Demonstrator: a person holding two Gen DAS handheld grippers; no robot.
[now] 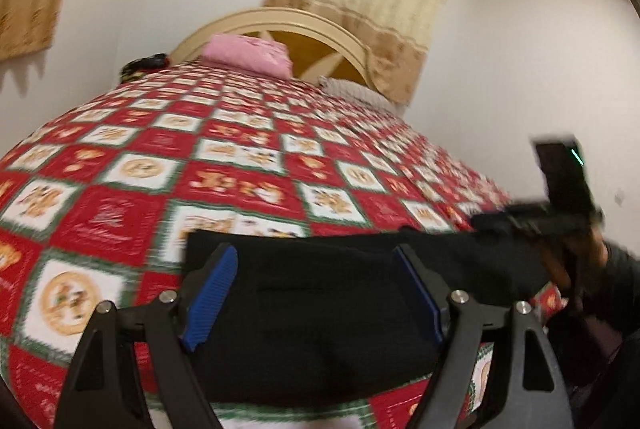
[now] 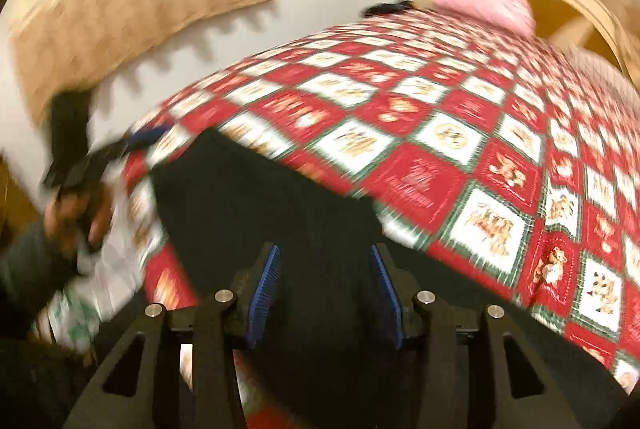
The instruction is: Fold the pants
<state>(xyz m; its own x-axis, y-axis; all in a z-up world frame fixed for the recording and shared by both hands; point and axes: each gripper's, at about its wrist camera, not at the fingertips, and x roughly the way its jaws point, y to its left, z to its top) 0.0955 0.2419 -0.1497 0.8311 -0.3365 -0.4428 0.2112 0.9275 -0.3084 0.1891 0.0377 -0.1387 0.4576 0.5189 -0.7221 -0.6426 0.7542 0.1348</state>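
Left wrist view, left to right: the checked bedspread (image 1: 132, 165) fills the left and centre of the frame; the black pants (image 1: 320, 293) lie across its near edge at lower centre, their long axis running left to right, from a squared end near lower left toward the right edge. The left gripper (image 1: 316, 293) hovers over them with blue pads (image 1: 212, 293) spread wide, nothing pinched between them: released. At right centre the right gripper (image 1: 560, 205), blurred, sits at the far right end of the cloth. Right wrist view, left to right: the person's left hand (image 2: 80, 213) and its tool appear at left centre; the pants spread as a dark slab from centre left down to the bottom, directly beneath and ahead of the right gripper (image 2: 324, 293), whose pads stand apart over the cloth without visibly pressing it. Judged from this, each gripper is nearest its own end of the garment, so the next fold probably runs along that left-to-right axis.
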